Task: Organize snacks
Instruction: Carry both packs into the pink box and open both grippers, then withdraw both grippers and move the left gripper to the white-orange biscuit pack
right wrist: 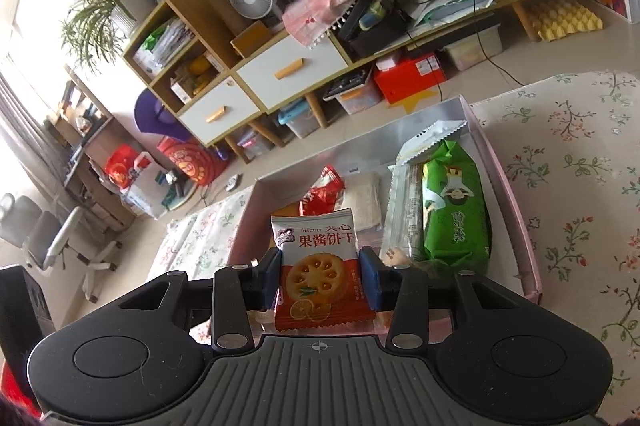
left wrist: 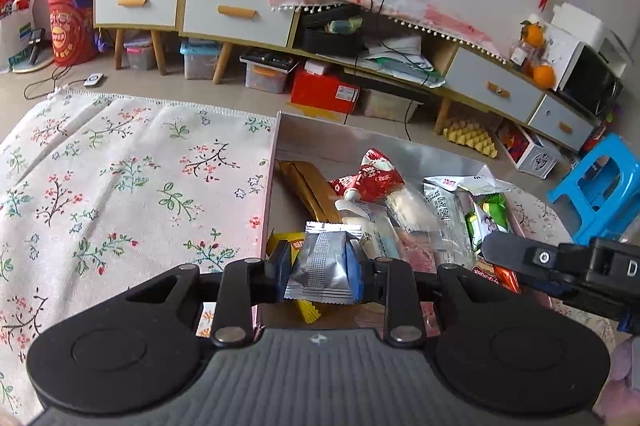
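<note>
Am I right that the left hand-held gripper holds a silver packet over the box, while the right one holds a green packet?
Not quite: the right hand-held gripper holds an orange biscuit packet, as the right wrist view shows; the green packet lies in the box. The left hand-held gripper does hold a silver packet.

Biscuit packet (right wrist: 320,266), white-and-red, between blue pads, over near edge of box (right wrist: 516,185): "BISCUIT" in small letters, below it large "果酱饼干". Green packet (right wrist: 456,222), along box right wall: characters too small to read.
</note>
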Demonstrator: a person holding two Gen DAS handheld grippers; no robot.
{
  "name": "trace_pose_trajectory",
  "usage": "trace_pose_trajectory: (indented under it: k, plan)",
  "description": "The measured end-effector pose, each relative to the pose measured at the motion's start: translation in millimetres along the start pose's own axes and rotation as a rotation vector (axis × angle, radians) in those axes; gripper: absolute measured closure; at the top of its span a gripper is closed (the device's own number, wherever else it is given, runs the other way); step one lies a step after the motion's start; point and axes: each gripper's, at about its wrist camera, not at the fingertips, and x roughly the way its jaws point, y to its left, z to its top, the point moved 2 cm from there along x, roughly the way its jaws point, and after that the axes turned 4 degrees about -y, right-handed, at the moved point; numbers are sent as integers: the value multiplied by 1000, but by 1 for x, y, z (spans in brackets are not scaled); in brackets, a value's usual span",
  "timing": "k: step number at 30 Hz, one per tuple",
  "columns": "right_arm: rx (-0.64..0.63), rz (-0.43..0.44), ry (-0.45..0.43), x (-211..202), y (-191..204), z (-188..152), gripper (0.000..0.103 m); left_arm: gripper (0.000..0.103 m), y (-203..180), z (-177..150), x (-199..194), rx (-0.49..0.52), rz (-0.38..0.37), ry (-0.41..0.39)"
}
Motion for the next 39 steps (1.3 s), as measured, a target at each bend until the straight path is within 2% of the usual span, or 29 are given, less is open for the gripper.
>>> trace_pose_trajectory:
  k: [1, 3, 5, 10, 14, 16, 22, 26, 39]
  plan:
    - [5, 3, -9, -1, -1, 0, 59, 74, 0, 0, -1, 1, -1, -4]
    - [15, 5, -8, -3, -2, 2, 49, 69, 1, 1, -3, 1, 1, -13]
    - [23, 14, -8, -5, -3, 4, 48, 59, 0, 2, -4, 0, 2, -11]
    - [19, 11, -5, -10, -3, 5, 44, 49, -9, 0, -6, 67, 14, -8]
    - [-29, 8, 27, -12, 1, 3, 42, 38, -12, -2, -10, 84, 20, -4]
    - [-64, 6, 32, -16, 3, 3, 40, 34, -13, -2, -14, 88, 19, -4]
    - [-113, 13, 29, -31, 11, -1, 26, 26, -17, -7, -21, 133, 24, 13]
    - [-204, -3, 36, -39, 19, -7, 19, 19, -16, -10, -29, 162, 20, 19]
    - [-400, -39, 69, -56, 30, -40, 13, 3, 3, -26, -45, 238, 38, 36]
